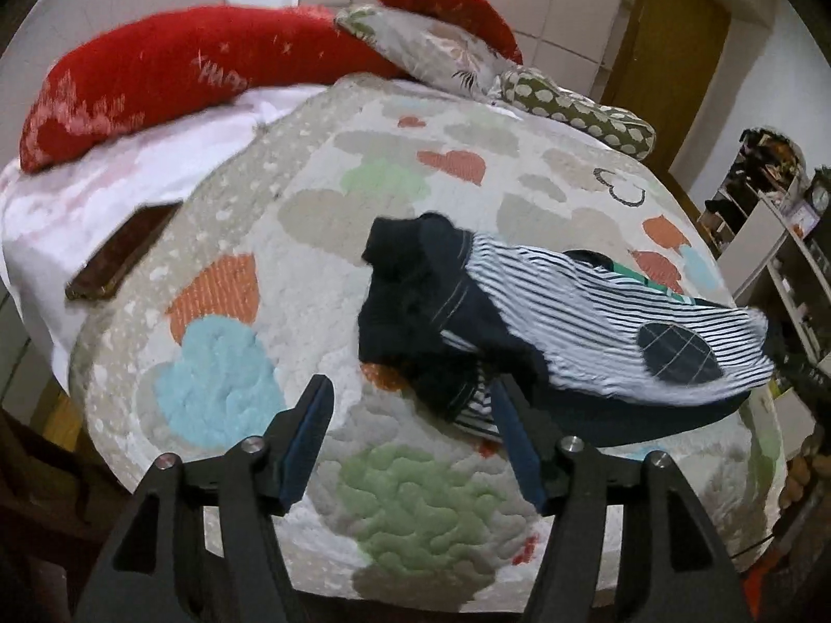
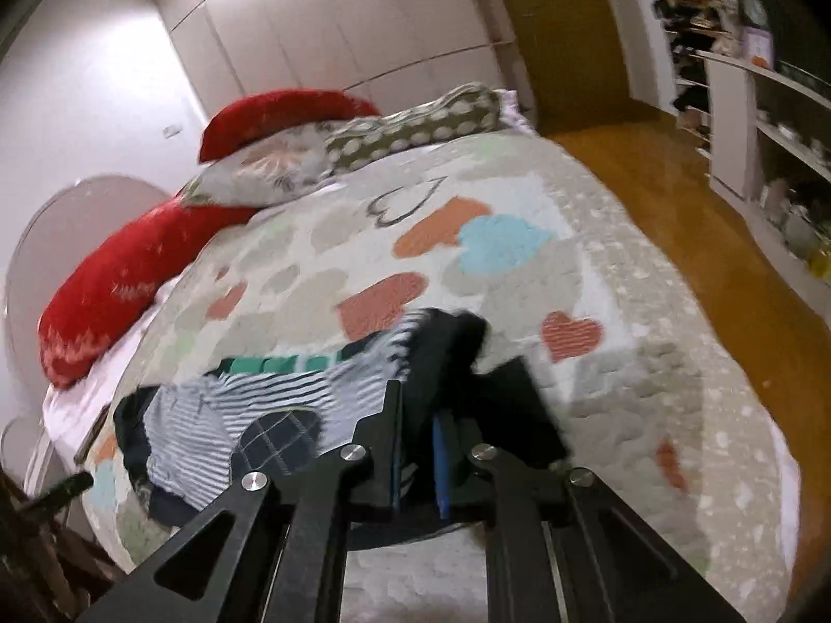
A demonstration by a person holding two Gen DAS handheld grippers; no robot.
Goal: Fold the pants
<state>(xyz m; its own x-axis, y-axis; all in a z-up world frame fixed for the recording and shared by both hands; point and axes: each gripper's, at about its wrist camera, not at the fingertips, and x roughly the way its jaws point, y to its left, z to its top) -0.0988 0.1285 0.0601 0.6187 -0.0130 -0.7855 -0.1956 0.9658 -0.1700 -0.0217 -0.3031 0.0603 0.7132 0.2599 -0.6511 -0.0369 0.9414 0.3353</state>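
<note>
The pants [image 1: 571, 311] are small, navy with white-and-navy stripes, a checked navy patch and a green band. They lie bunched on the heart-patterned quilt [image 1: 374, 498], with their right end lifted off it. My left gripper [image 1: 410, 389] stands open just above the quilt. Its right finger [image 1: 514, 441] is at the near edge of the navy cloth, and the pads press on nothing. In the right wrist view, my right gripper [image 2: 415, 415] is shut on a dark fold of the pants [image 2: 233, 405] and holds that end up. The striped part trails to its left.
Red pillows [image 1: 156, 72] and patterned cushions [image 1: 441, 52] line the head of the bed. A dark flat object [image 1: 119, 254] lies on the white sheet at the left. Beyond the quilt's [image 2: 519, 197] right edge are a wooden floor [image 2: 701, 218] and white shelves [image 2: 768, 130].
</note>
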